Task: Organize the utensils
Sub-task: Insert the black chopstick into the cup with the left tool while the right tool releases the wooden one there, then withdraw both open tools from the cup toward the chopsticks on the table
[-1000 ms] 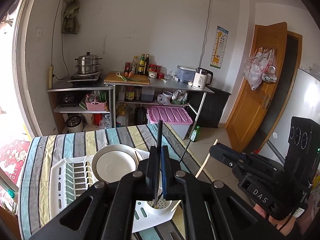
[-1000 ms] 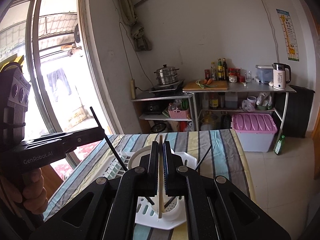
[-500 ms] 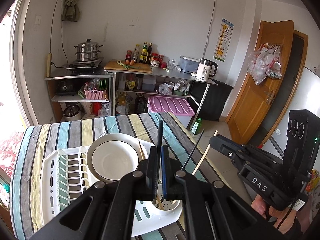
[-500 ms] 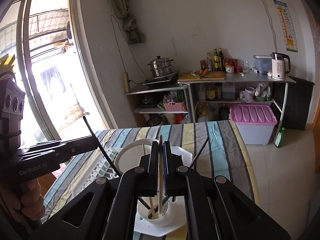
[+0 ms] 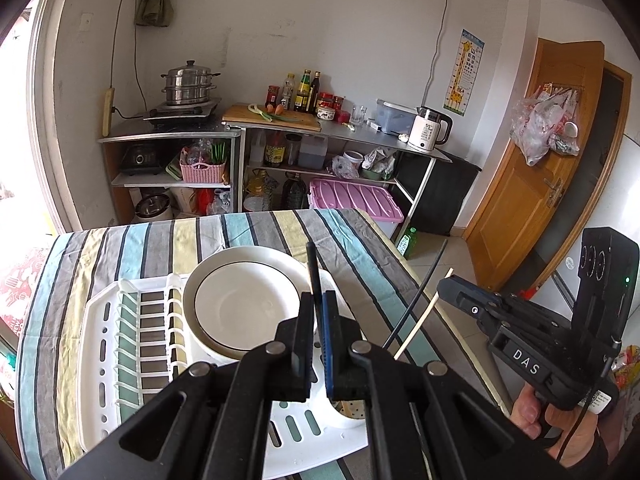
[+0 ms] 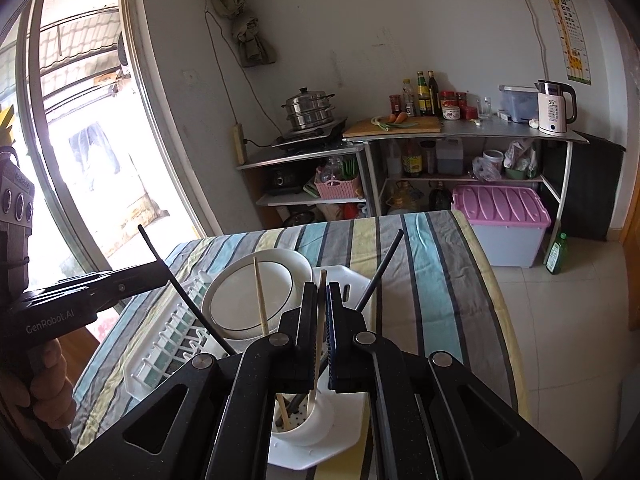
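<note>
My left gripper [image 5: 318, 300] is shut on a black chopstick [image 5: 312, 266] that stands nearly upright over the white utensil cup [image 5: 350, 420] at the dish rack's [image 5: 104, 360] near corner. My right gripper [image 6: 323, 292] is shut on a wooden chopstick [image 6: 319, 332] whose lower end sits inside the cup [image 6: 316, 424]. In the right wrist view, the left gripper [image 6: 162, 274] comes in from the left with its black chopstick [image 6: 188, 300] slanting toward the cup. A second wooden chopstick [image 6: 260, 296] and a second black one [image 6: 380, 272] lean in the cup. The left wrist view shows the right gripper [image 5: 444, 286] at the right.
A white deep plate [image 5: 244, 308] lies in the rack on the striped tablecloth [image 5: 260, 232]. The table edge [image 6: 496, 288] runs close on the right. Beyond stand metal shelves with a steamer pot [image 5: 188, 84], a pink-lidded box [image 5: 352, 200] and a wooden door [image 5: 536, 160].
Both grippers have come down toward the rack with their chopsticks. The wooden chopstick's lower end has sunk into the cup, and the rack and plate look nearer.
</note>
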`<action>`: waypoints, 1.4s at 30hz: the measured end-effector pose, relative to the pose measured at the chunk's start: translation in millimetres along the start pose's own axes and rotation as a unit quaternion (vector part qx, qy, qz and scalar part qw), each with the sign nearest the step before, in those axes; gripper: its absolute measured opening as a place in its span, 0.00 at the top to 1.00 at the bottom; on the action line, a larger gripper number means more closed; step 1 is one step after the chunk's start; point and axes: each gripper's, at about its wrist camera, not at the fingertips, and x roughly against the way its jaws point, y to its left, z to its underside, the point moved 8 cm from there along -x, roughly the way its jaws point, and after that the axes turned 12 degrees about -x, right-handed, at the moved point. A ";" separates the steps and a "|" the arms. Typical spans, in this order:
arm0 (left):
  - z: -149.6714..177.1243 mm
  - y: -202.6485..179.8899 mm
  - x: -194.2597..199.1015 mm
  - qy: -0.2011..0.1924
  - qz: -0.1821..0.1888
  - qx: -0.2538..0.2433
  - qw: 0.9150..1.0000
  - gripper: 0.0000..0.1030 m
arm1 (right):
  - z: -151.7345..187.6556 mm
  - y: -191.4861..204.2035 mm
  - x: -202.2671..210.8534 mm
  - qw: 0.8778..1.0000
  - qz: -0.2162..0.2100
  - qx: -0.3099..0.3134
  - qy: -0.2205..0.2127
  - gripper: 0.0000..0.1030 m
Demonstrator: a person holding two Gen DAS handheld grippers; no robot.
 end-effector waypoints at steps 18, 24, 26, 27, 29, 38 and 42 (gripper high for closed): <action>11.5 11.5 5.1 -0.008 -0.020 0.003 1.000 0.95 | 2.2 -11.8 8.0 1.000 0.010 0.000 0.004 0.85; 20.2 10.1 19.2 -0.016 -0.030 -0.001 0.999 0.95 | 10.2 -6.9 25.1 1.000 0.012 0.010 -0.005 0.85; 24.5 8.3 27.8 -0.022 -0.033 -0.002 0.999 0.95 | 14.6 -2.9 34.2 1.000 0.011 0.016 -0.009 0.85; 26.3 7.7 32.1 -0.025 -0.034 -0.002 0.999 0.95 | 17.3 -1.1 39.3 1.000 0.010 0.019 -0.010 0.85; 33.0 5.7 43.6 -0.033 -0.038 -0.005 0.999 0.94 | 24.2 3.9 50.5 1.000 0.007 0.026 -0.014 0.85; 81.1 -8.1 98.0 -0.061 -0.055 -0.008 0.997 0.86 | 69.3 22.3 104.1 0.999 -0.015 0.043 -0.030 0.83; 107.5 -20.6 120.5 -0.071 -0.059 -0.009 0.996 0.84 | 92.2 29.7 125.9 0.998 -0.023 0.047 -0.034 0.82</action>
